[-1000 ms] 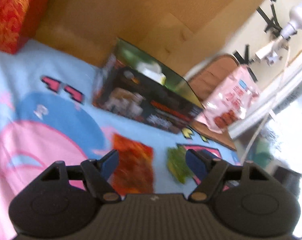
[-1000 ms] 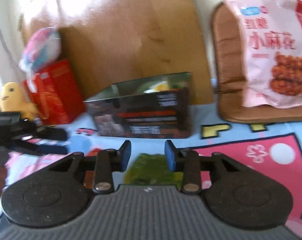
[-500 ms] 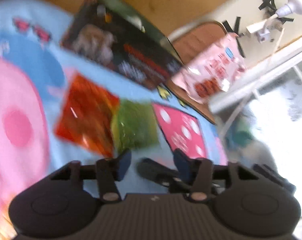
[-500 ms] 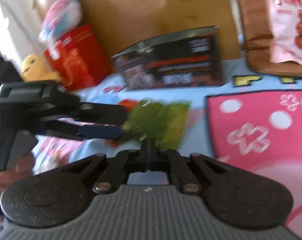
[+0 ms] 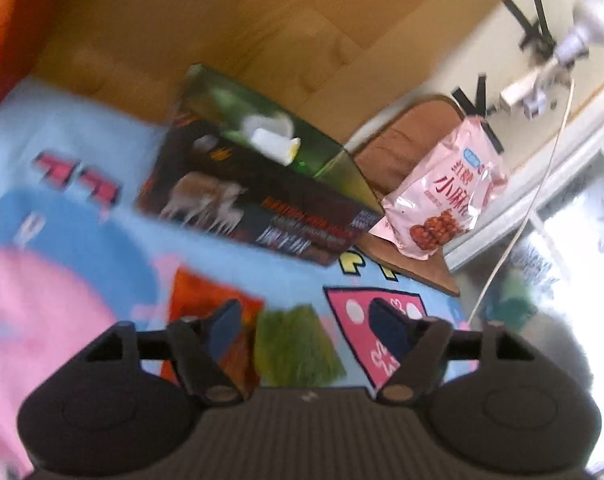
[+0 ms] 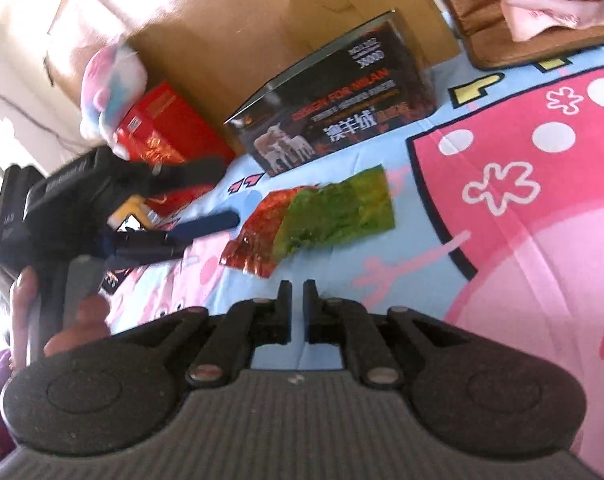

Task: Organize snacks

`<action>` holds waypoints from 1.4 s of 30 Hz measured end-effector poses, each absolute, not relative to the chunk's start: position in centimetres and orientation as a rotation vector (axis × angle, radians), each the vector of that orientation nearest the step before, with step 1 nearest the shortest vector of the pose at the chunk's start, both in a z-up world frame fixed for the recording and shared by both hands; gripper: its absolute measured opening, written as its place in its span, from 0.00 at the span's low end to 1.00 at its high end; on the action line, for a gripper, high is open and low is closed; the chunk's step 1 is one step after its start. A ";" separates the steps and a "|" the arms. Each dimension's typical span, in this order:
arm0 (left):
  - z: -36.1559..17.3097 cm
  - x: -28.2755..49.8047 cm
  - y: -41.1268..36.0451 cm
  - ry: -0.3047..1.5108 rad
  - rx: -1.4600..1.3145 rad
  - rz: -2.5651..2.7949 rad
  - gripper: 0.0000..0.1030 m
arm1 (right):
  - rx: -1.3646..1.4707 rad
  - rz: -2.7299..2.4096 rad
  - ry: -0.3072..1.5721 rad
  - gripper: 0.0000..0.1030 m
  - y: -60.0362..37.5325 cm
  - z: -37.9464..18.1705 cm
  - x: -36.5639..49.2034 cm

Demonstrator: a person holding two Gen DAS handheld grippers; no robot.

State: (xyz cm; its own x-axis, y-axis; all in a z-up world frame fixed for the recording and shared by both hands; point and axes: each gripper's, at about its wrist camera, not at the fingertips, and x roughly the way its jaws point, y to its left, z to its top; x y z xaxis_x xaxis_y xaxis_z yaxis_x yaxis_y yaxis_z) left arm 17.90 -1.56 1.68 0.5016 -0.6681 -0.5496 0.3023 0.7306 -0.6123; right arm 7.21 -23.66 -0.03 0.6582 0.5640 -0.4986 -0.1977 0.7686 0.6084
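Green snack packet point(image 6: 338, 212) just ahead of right gripper point(image 6: 297, 292), untouched.

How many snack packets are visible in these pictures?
3. A flat red foil packet and a flat green foil packet overlap on the cartoon blanket; a pink plastic bag leans on the brown cushion. Others may be hidden.
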 end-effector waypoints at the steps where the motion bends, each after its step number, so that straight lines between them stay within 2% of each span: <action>1: 1.7 18.7 -2.4 0.871 -0.445 -0.634 0.73 | 0.561 0.450 0.743 0.16 -23.7 -0.1 7.5; 3: 1.1 20.2 -4.4 0.910 -0.387 -0.659 0.71 | 0.594 0.448 0.756 0.16 -23.8 -0.2 8.1; 6: -0.9 21.1 -6.1 1.009 -0.379 -0.710 0.49 | 0.605 0.447 0.762 0.16 -23.9 -0.3 9.0; 20: -1.9 17.3 -3.1 0.981 -0.593 -0.715 0.49 | 0.661 0.418 0.698 0.19 -25.7 -0.9 9.0; 23: -2.2 17.6 -2.8 0.991 -0.611 -0.713 0.49 | 0.715 0.419 0.677 0.35 -26.2 -0.8 8.2; 25: -2.2 17.6 -2.7 0.993 -0.613 -0.713 0.49 | 0.731 0.410 0.660 0.36 -26.4 -0.7 8.1; 26: -2.2 17.7 -2.7 0.993 -0.615 -0.714 0.49 | 0.717 0.392 0.659 0.33 -26.3 -0.7 8.2; 27: -2.3 17.7 -2.7 0.992 -0.615 -0.713 0.49 | 0.707 0.379 0.666 0.25 -26.0 -0.7 8.4; 30: -2.3 17.6 -2.8 0.986 -0.600 -0.706 0.49 | 0.717 0.378 0.680 0.17 -26.0 -0.9 9.7; 32: -2.2 17.5 -2.6 0.986 -0.603 -0.702 0.50 | 0.720 0.372 0.677 0.15 -26.1 -0.9 10.1; 37: -1.3 16.6 -0.8 0.928 -0.642 -0.658 0.70 | 0.796 0.412 0.678 0.13 -26.9 -1.2 9.6; 42: -0.8 15.4 0.2 0.914 -0.660 -0.690 0.71 | 1.017 0.513 0.667 0.09 -28.7 -2.4 9.3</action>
State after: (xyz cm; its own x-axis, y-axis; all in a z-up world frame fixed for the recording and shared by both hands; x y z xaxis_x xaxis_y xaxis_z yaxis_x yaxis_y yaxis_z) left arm 15.36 0.24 -0.78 0.4346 -0.7659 -0.4739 0.2455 0.6070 -0.7558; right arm 9.29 -28.72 -2.40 0.6947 0.6688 -0.2646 -0.0835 0.4404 0.8939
